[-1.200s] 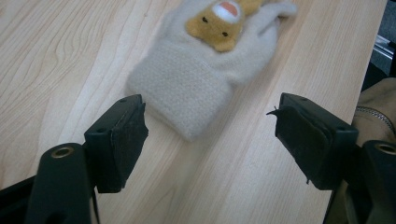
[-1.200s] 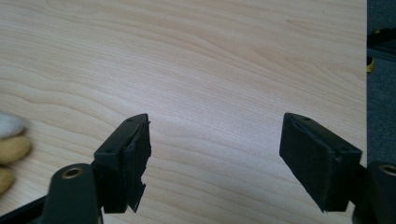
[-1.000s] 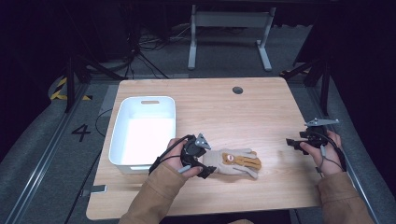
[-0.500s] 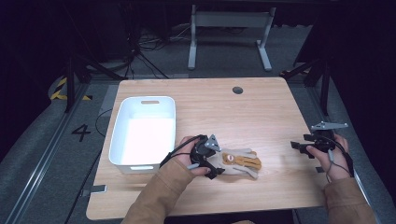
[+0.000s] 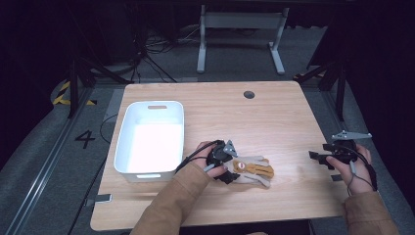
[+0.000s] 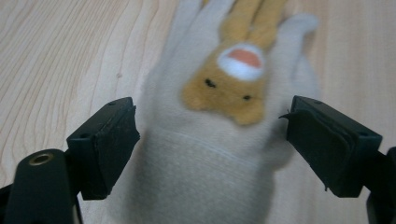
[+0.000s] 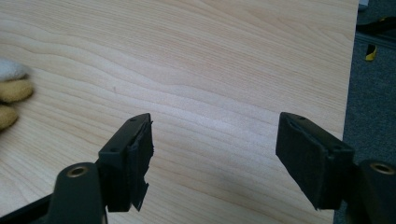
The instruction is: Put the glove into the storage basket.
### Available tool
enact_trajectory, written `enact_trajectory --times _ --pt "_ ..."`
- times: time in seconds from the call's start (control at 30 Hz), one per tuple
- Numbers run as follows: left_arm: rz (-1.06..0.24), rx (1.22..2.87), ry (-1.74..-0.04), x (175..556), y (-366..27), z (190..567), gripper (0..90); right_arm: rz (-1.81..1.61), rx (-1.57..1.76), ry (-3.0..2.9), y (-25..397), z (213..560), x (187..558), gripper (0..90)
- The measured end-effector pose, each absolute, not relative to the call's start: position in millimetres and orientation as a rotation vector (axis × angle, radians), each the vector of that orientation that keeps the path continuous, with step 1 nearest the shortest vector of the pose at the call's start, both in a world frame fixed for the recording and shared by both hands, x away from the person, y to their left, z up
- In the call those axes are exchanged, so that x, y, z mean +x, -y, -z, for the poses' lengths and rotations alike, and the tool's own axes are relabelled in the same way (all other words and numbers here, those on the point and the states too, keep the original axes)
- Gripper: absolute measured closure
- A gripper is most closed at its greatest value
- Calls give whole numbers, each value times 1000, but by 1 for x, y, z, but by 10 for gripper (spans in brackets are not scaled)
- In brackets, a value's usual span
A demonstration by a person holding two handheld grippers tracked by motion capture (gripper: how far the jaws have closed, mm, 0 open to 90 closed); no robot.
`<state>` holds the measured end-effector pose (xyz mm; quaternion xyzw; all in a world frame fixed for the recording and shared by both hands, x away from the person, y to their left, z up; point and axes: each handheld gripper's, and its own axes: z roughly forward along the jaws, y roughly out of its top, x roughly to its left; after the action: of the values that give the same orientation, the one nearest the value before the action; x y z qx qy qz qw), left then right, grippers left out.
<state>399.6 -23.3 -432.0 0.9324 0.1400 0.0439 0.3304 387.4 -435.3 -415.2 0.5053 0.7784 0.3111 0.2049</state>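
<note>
- Since the earlier frame the right tool (image 5: 318, 156) has slid lower and further right, and now sits at the right edge of the worktop (image 5: 235, 112), low in the right of the high view.
- Over the same stretch the left tool (image 5: 230, 164) has pushed a little further onto the glove (image 5: 252, 169), which has not shifted on the wood.
- That glove lies flat just below the middle of the high view, cuff toward the left tool, fingers pointing right; it is cream with a tan animal face and a white and red patch.
- Seen from the left gripper view, the left tool (image 6: 212, 140) is spread wide, one pad on each side of the glove's (image 6: 210, 154) cuff; whether the pads touch the fabric cannot be told.
- Seen from the right gripper view, the right tool (image 7: 215, 154) is also spread wide, with bare wood (image 7: 210, 60) between its pads and nothing held.
- Glove fingertips (image 7: 11, 91) show at the left edge of that view, well apart from the right tool.
- A white bin (image 5: 125, 147) stands on the left of the worktop, just beside the left hand (image 5: 208, 159).
</note>
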Motion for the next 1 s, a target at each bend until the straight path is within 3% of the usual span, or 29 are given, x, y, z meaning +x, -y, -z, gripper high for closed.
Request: enact_trajectory --times 0.23,0.73,1.0 --pt "-82 2478 -354 397 29 442 157 -869 1404 -2166 435 414 387 282" --pt "-145 2534 -292 392 42 456 92 -886 1382 -2209 431 415 387 283" --pt "-86 2506 -318 397 49 462 38 -871 1383 -2217 430 418 388 284"
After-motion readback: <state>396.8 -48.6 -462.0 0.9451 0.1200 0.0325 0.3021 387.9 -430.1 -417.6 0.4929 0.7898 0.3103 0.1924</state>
